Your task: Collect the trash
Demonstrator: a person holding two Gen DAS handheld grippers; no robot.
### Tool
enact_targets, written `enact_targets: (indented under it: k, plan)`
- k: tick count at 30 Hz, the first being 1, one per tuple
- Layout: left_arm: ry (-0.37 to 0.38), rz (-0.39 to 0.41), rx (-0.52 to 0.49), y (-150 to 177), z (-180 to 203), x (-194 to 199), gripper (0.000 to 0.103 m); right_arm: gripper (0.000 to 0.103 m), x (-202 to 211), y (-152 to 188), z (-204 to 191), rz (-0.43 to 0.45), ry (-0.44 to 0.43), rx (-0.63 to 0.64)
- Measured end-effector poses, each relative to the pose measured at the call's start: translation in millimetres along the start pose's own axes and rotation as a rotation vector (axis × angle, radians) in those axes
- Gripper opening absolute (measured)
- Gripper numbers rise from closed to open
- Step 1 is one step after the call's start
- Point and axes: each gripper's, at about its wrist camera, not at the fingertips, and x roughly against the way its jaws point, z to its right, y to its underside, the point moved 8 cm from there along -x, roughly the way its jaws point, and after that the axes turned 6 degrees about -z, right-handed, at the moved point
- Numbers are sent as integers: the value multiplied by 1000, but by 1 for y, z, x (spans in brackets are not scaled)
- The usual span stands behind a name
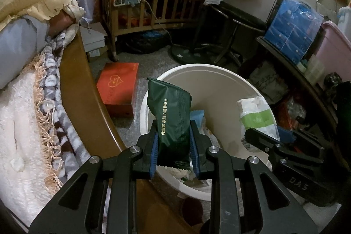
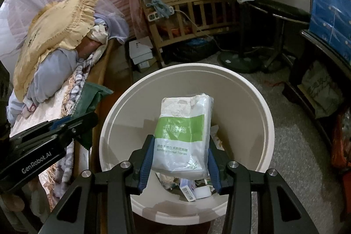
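The left tool (image 1: pixel 173 146) is pinching a dark green wrapper (image 1: pixel 170 115) over the near-left rim of the white bin (image 1: pixel 197 68), beside the bed (image 1: pixel 72 84). The right tool (image 2: pixel 178 159) is clamping a tissue pack (image 2: pixel 186 135) above the bin's middle. If released here, the wrapper is likely risking a drop outside the rim; the tall pack may lodge upright on the litter.

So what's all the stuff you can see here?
dark green packet: one, green, clamped in the left jaws over the bin
tissue pack: one, white and green, clamped in the right jaws over the bin
bin: one, white, on the floor, scraps inside
red box: one, red, on the floor beside the bed
cot: one, wooden, behind the bin
pillow: one, yellow, on the bed
left gripper: black, blue pads
right gripper: black, blue pads
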Motion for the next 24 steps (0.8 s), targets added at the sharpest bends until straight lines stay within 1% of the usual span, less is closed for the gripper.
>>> enact_targets:
  k: [8,10,12,14,15,16,19,22,24]
  plan:
    - [50,-13,-1,-2,6,-8,24,43,-2,0,1,-2,-3,-9]
    - [62,-18,-7,-1,8,-11,30,45,-2,0,1,-1,0,-9]
    - [74,-14,-3,0,9,-11,52,49,-3,-1,3,4,8,-13]
    - [85,-1,6,0,8,-8,58,53,-2,-3,5,12,10,-23]
    - [82,5,5,0,8,-5,58,61,-1,-3,5,14,13,-25]
    - [69,9,0,1,6,-2,58,66,0,-3,6,19,18,-26]
    - [34,27,-8,5,2,10,58,67,7,-3,1,37,20,-15]
    - [-6,51,-6,11,-5,26,58,67,17,-4,-9,67,47,20]
    - [-25,83,-6,15,-11,42,58,67,27,-5,-17,98,64,43]
